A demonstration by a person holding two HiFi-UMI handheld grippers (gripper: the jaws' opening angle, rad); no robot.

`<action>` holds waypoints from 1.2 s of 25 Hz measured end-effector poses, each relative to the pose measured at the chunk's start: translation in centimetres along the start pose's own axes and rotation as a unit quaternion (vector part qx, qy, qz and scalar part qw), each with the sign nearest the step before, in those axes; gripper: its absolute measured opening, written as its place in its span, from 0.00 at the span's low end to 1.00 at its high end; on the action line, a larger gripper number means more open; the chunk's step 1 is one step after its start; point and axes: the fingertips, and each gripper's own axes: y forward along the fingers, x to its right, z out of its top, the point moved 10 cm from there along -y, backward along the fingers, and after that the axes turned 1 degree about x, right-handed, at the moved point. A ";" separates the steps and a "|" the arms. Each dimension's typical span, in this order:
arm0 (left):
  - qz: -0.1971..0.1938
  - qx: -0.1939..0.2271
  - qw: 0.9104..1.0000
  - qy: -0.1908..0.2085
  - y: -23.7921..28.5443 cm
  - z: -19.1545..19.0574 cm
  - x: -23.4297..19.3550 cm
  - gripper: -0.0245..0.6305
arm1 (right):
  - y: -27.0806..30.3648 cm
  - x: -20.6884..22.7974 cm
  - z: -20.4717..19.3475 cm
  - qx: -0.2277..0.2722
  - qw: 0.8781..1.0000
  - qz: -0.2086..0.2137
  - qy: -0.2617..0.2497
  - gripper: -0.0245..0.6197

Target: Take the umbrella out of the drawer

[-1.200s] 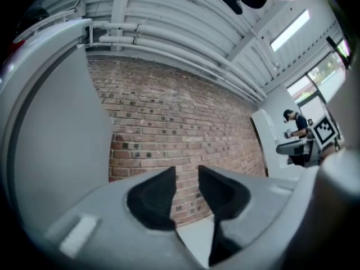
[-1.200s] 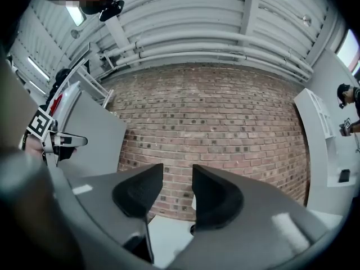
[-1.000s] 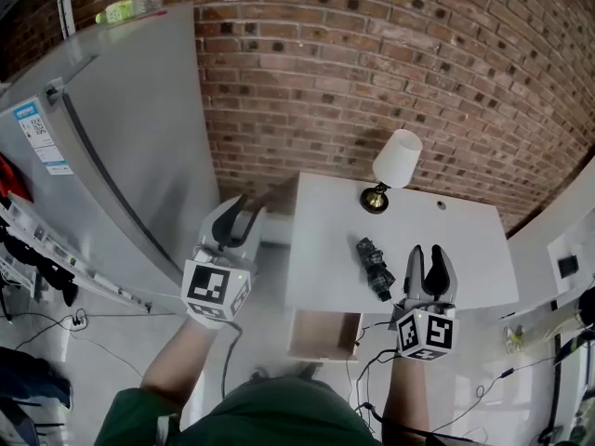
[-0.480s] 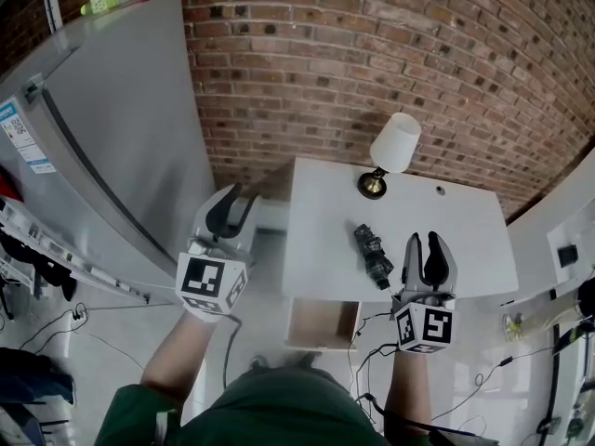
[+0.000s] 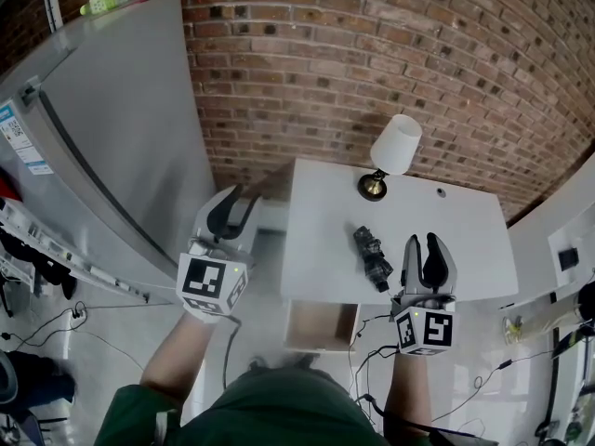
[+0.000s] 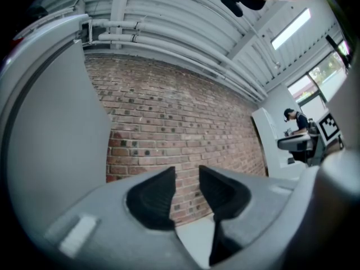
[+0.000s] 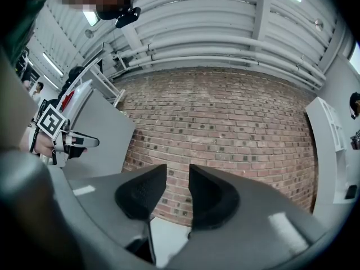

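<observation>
Umbrella [image 5: 374, 258]: folded, dark, lying flat on the white table [image 5: 465, 240], between the lamp [image 5: 394, 147] and the front edge. It is clear of the drawer [image 5: 321, 328], which stands pulled out below that edge. What we can see of the drawer's inside looks empty. We judge the task's main step complete, with the table top chosen as the nearest level place to set the item down.

Left gripper [image 5: 244, 201]: held out over the floor beside the table's left edge, well apart from the umbrella. Its own view shows the pads a narrow gap apart, with only brick wall between them. It grips nothing.

Right gripper [image 5: 426, 242]: poised at the table's front edge, just beside the umbrella but not touching it. Its jaws likewise stand slightly parted and are empty. We read both postures as drawn back and idle, pointing roughly level at the wall, since nothing remains to be carried. Whether the drawer is meant to be shut we cannot tell from the task wording.

Surface: the table top is smooth, matt and white, and carries only the lamp and the umbrella.

Room: a brick wall [image 5: 372, 63] runs behind the table and a tall grey fridge [image 5: 130, 128] stands to the left. Cables [image 5: 372, 347] trail over the pale floor near the drawer.
</observation>
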 end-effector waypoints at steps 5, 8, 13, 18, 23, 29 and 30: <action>-0.001 -0.002 1.000 -0.001 0.0 -0.1 0.3 0.24 | -0.2 0.2 0.0 0.000 1.000 0.002 0.006 0.23; 0.000 -0.004 1.000 -0.001 0.0 -0.2 0.6 0.24 | -0.4 0.4 0.0 0.000 1.000 0.003 0.005 0.23; -0.001 -0.007 1.000 0.001 0.1 -0.2 1.0 0.24 | -0.7 0.8 -0.2 -0.001 1.000 0.003 0.006 0.23; 0.001 -0.011 1.000 0.002 0.0 -0.3 1.2 0.24 | -0.7 0.9 -0.4 -0.005 1.000 0.007 0.006 0.22; 0.004 -0.014 1.000 0.002 0.0 -0.4 1.2 0.24 | -0.5 0.9 -0.6 -0.007 1.000 0.013 0.005 0.22; 0.008 -0.020 1.000 0.003 0.3 -0.8 1.2 0.24 | -0.2 1.4 -0.9 -0.009 1.000 0.012 0.011 0.22; 0.009 -0.021 1.000 0.002 0.3 -0.9 1.2 0.24 | -0.2 1.5 -1.0 -0.011 1.000 0.010 0.013 0.22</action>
